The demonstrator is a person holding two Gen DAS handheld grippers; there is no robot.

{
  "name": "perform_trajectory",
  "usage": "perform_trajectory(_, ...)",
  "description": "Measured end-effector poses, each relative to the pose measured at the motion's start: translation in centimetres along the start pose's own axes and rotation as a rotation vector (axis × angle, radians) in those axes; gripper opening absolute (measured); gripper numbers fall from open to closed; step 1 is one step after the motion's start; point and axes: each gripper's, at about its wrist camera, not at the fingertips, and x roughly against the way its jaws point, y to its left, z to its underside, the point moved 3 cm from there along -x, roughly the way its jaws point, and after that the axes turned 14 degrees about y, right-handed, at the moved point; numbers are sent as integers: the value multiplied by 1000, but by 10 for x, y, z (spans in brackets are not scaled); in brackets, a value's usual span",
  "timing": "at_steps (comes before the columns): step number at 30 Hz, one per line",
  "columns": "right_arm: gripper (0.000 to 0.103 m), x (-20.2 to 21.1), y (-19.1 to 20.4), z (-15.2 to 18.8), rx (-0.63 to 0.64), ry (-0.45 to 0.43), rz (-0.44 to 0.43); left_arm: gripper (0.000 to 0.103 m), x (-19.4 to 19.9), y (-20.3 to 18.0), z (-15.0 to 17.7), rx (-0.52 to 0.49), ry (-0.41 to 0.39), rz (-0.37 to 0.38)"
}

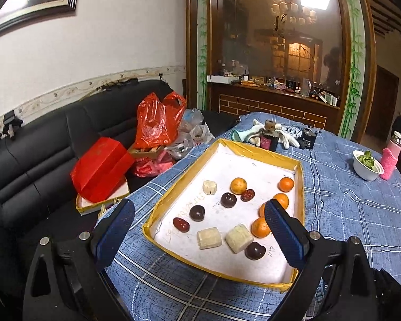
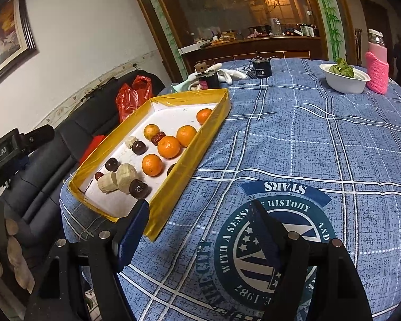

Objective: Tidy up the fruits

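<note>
A shallow tray with a yellow taped rim (image 1: 179, 187) (image 2: 189, 157) lies on the blue checked tablecloth. On its white floor sit several oranges (image 1: 286, 184) (image 2: 169, 147), dark round fruits (image 1: 228, 199) (image 2: 139, 147), red dates (image 1: 181, 224) and pale cut pieces (image 1: 209, 238) (image 2: 125, 177). My left gripper (image 1: 199, 208) hangs over the tray's near end, open, with nothing between its pads. Its right finger (image 1: 280, 227) hides part of an orange. My right gripper (image 2: 199, 206) is open over the cloth, just off the tray's near right corner.
A white bowl of greens (image 1: 366, 165) (image 2: 344, 77) and a pink-sleeved bottle (image 1: 390, 157) stand at the far right. A dark jar (image 1: 269, 139) and white gloves (image 1: 288, 140) lie beyond the tray. Left of the table is a black sofa (image 1: 40, 165) with red bags (image 1: 155, 123).
</note>
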Motion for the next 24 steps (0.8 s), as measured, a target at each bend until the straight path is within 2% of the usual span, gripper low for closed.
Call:
perform_trajectory(2, 81, 3, 0, 1, 2, -8, 3, 97, 5, 0, -1, 3, -15, -12)
perform_trajectory(5, 81, 11, 4, 4, 19, -27, 15, 103, 11, 0, -1, 15, -47, -34)
perform_trajectory(12, 83, 21, 19, 10, 97, -63, 74, 103, 20, -8, -1, -4, -76, -119)
perform_trajectory(24, 85, 14, 32, 15, 148, -49, 80, 103, 14, -11, 3, -4, -45, -91)
